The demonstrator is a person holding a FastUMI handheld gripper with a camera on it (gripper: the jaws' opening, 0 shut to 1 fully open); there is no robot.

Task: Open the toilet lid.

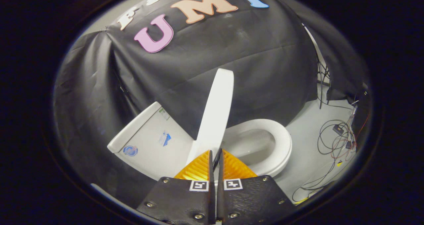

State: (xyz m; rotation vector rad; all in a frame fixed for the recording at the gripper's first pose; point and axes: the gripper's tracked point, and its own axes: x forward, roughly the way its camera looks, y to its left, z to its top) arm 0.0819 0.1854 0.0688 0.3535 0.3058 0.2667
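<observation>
1. Nearest the camera, the claw [216, 158] presents two orange fingers [198, 168] drawn almost together, with only a thin dark slit between them. The lower edge of the toilet lid [214, 112] sits at that slit and appears pinched there, but contact of both pads cannot be confirmed.
2. Lid position: raised, standing close to upright on edge just ahead of the fingers, between the tank [149, 142] on one side and the seat [281, 145] over the bowl on the other.
3. Handling, as a judgement: the lid looks like a rigid, smooth, glossy plastic panel, light but slippery. It swings on its hinge, so it should be guided along an arc, not pulled straight.
4. Recommended hold: the thin free rim, gripped across its thickness, where the fingers can span it.
5. Count: one toilet, one lid, one seat, one tank, two stickers [164, 139] on the tank, and a loose tangle of cables [334, 139] on the floor [308, 129].
</observation>
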